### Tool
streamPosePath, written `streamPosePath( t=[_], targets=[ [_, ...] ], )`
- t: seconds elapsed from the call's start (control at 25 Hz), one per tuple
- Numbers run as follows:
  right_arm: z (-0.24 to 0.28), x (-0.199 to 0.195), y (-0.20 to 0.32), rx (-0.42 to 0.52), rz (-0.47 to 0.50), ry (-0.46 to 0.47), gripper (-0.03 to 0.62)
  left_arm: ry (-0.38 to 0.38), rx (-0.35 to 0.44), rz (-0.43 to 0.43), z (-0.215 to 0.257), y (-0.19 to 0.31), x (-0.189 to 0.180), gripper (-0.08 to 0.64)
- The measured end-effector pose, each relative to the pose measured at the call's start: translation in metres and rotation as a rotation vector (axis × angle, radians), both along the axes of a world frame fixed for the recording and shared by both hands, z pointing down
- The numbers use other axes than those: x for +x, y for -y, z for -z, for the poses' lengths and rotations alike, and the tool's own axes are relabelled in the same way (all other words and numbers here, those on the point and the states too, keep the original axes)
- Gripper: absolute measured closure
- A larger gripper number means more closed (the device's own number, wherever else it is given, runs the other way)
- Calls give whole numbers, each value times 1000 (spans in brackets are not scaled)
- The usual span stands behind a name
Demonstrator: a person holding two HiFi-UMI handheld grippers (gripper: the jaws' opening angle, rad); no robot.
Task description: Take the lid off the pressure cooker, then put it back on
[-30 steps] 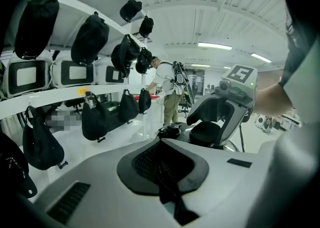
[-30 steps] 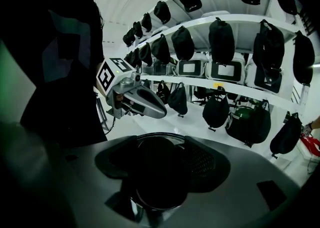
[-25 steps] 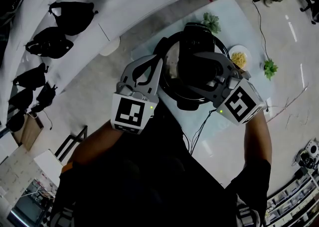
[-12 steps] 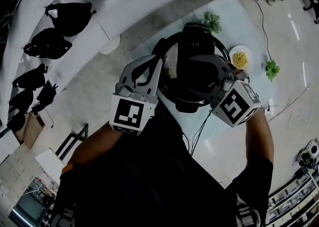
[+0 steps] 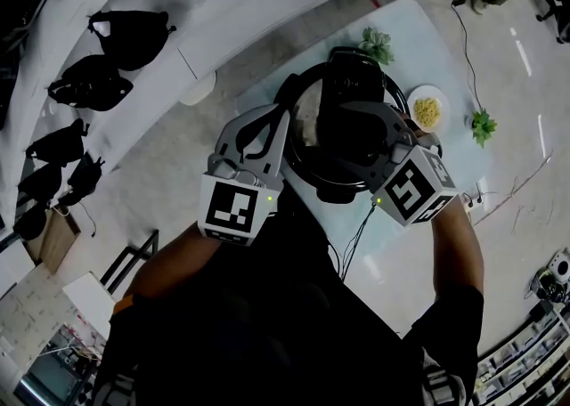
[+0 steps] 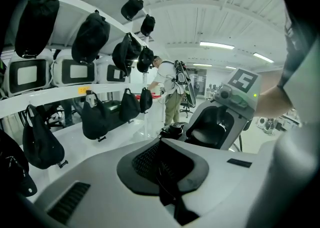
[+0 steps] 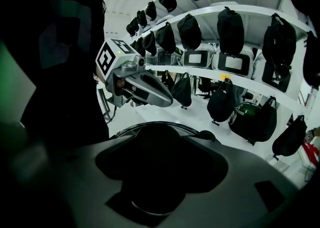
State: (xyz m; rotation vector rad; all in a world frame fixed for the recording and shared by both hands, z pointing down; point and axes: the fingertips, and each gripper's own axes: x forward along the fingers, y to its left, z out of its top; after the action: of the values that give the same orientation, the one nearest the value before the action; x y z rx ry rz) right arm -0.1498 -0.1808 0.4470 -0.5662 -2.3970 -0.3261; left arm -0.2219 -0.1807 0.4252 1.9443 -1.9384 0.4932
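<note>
Head view gives us little to read: the only print is the black-and-white square pattern on the left cube [image 5: 233,207] and the right cube [image 5: 412,189]. A yellow tag [image 6: 82,90] on a shelf edge in the left gripper view is too small to make out. The pressure cooker [image 5: 334,186] stands at the middle of the counter [image 5: 419,48] with its black lid [image 5: 347,142] over its mouth. The dark tones keep us from telling whether the lid sits locked or loose. Right gripper view shows the right tongs [image 7: 155,172] pinching the lid's round black knob [image 7: 152,147], which fills the hollow between the jaws. Left gripper view shows the left tongs [image 6: 164,169] pressed almost together, with only a dark slit between the jaws. From above their tips lie at the cooker's left rim, and we cannot tell what, if anything, they clamp. Our own dark torso [image 5: 267,324] cuts off the counter's near edge. A plate of noodles [image 5: 427,110] sits near the right edge, one green sprig [image 5: 376,39] lies at the far edge, and another sprig [image 5: 484,124] lies by the right edge. Against a second ago, the right cube has turned and swung leftward, closer to the cooker, while the left tongs keep the same place.
</note>
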Motion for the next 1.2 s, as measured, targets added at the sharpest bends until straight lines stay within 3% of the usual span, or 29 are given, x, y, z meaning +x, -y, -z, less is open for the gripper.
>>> streamPosePath(
  t=[0.2,0.44,0.64,0.88,1.2],
  targets=[
    [2,1,0,-16,43,-9,301,-4,12,3,5,-5,-2,554],
    [17,9,-7,-35,159,-22,302,4,10,-9,7,-11,-2,554],
    [25,10,-10,-42,188,-12,302,21,33,-13,20,-11,0,554],
    [44,19,-5,-26,144,4,302,28,59,-21,35,-10,4,554],
    [71,54,-4,-31,-86,65,302,11,105,-112,53,-8,37,554]
  ],
)
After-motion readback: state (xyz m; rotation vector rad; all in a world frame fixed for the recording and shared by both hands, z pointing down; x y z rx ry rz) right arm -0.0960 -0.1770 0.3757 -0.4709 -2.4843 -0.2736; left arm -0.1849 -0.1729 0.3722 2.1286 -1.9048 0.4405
